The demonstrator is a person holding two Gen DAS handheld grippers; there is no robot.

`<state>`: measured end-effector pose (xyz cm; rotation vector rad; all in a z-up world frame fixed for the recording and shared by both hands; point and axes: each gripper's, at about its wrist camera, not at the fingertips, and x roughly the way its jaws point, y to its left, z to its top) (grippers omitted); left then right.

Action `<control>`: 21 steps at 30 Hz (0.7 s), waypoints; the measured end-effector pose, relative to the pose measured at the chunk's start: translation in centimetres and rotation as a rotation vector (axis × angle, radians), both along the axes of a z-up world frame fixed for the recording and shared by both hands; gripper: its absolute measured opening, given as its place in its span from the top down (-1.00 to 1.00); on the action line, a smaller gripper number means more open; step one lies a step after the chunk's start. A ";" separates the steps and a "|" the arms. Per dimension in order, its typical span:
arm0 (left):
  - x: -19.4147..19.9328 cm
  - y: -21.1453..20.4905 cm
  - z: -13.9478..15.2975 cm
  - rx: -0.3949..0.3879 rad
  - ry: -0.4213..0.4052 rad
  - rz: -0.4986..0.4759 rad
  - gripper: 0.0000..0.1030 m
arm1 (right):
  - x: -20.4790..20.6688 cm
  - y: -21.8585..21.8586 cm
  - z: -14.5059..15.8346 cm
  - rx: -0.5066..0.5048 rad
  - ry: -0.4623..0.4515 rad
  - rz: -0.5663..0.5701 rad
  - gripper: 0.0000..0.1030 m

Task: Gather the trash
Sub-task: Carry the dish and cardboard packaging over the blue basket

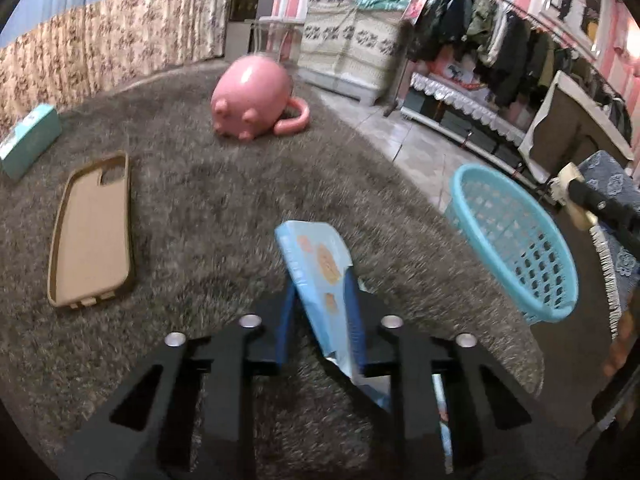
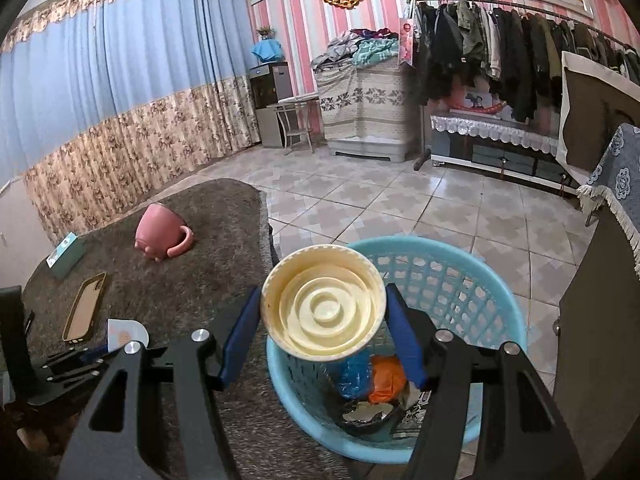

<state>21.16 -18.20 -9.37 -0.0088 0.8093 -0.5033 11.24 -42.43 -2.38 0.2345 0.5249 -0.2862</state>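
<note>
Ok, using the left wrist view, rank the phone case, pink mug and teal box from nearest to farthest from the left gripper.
1. Phone case, on the rug, left of the left gripper.
2. Teal box, far left edge.
3. Pink mug, upside down, straight ahead at the rug's far end.

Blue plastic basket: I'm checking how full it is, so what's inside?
The blue plastic basket holds a crumpled orange bag, a blue wrapper and dark scraps; the cream paper cup hides the rest.

- Left gripper (image 1: 320,304): glossy black angular arms, round silver screws, blue fingers (image 1: 286,320)
- Right gripper (image 2: 322,332): same black frame, silver bolts, blue pads (image 2: 240,340)
</note>
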 end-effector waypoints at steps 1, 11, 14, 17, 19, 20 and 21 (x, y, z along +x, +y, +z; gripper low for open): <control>-0.1 0.0 0.3 -0.006 -0.010 -0.006 0.72 | -0.1 -0.1 0.0 0.002 -0.003 -0.003 -0.20; -0.8 -2.1 5.2 -0.003 -0.166 -0.052 0.87 | -0.5 -1.2 0.1 -0.016 -0.004 -0.034 -0.20; -0.7 -2.8 6.6 -0.007 -0.206 -0.050 0.87 | -0.6 -1.3 0.3 -0.037 0.002 -0.048 -0.20; -0.8 -3.8 8.1 -0.013 -0.256 -0.057 0.87 | -0.8 -1.5 0.7 -0.073 0.010 -0.073 -0.20; -1.1 -5.0 8.9 -0.022 -0.288 -0.074 0.87 | -0.9 -1.7 0.9 -0.096 0.015 -0.089 -0.20; -1.1 -5.3 9.1 -0.024 -0.297 -0.081 0.87 | -1.0 -1.9 0.9 -0.101 0.017 -0.096 -0.20; -1.2 -6.1 9.4 -0.027 -0.310 -0.092 0.87 | -1.1 -2.1 0.9 -0.105 0.018 -0.102 -0.20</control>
